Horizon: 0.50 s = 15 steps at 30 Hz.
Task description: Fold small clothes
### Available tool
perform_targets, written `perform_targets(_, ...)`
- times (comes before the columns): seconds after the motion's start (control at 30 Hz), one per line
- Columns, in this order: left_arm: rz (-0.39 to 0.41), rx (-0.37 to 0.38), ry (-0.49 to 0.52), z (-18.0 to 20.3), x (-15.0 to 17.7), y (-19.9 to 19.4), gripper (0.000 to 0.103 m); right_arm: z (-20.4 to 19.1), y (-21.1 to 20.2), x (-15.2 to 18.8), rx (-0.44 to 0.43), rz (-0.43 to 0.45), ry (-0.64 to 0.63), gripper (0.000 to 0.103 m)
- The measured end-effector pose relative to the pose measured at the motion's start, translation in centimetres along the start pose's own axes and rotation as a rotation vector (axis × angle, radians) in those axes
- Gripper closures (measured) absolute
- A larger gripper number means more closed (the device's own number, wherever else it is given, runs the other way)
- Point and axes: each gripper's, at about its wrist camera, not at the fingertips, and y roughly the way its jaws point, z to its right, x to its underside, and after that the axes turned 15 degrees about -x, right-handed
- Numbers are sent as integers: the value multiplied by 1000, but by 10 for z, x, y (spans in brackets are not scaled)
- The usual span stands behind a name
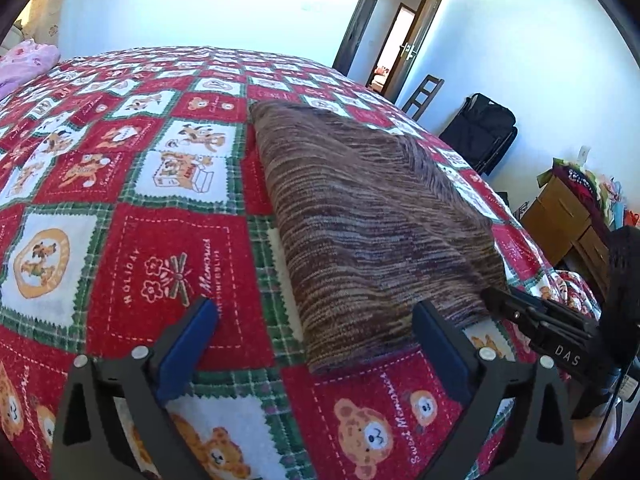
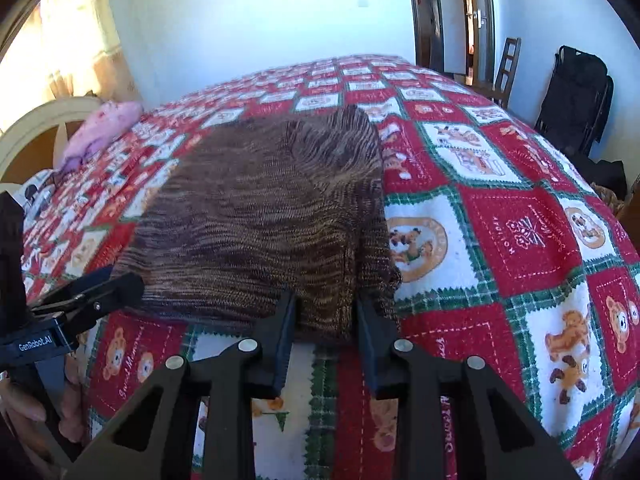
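A folded brown striped knit garment (image 1: 360,216) (image 2: 260,216) lies flat on the bed's red, white and green bear quilt (image 1: 160,240) (image 2: 500,240). My left gripper (image 1: 316,312) stands wide open over the garment's near corner, its blue pads clear of the cloth. It also shows at the left edge of the right wrist view, left gripper (image 2: 120,280). My right gripper (image 2: 326,300) has its jaws a little apart, with the garment's near edge and a small fold lying between them, not pinched. In the left wrist view the right gripper (image 1: 500,300) rests at the garment's right corner.
A pink pillow (image 1: 24,60) (image 2: 104,128) lies by the cream headboard (image 2: 36,132). Beyond the bed's far side are an open door (image 1: 416,36), a wooden chair (image 1: 424,96), a black bag (image 1: 480,128) and a wooden cabinet (image 1: 560,216) piled with clutter.
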Motion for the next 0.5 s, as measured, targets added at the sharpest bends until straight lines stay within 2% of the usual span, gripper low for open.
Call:
perform_targets(0.03,0,4,-2,-1,0,0,2,1,-1,0,-3,-6,2,88)
perform_targets(0.07,0,9,-6,-1,0,0,2,1,-3,-2,-19,-13,1,90)
perform_targets(0.2,16,72,-63,-14,1,-5,2,0,-24,-7,-10,0,-32,92)
perform_targets(0.27,14,87,-85,-18,2,-4,2,4,-25,-7,-8,-32,-35,92)
perform_targets(0.33,6,64,-67,-13,1,-3,2,14,-13,1,-25,-89,-11,92)
perform_targets(0.4,4,25,-29,-5,0,-3,2,16,-13,7,-39,-57,-12,90)
perform_targets(0.5,-12,-6,0,-3,-1,-8,2,12,-20,3,-56,-91,-26,87)
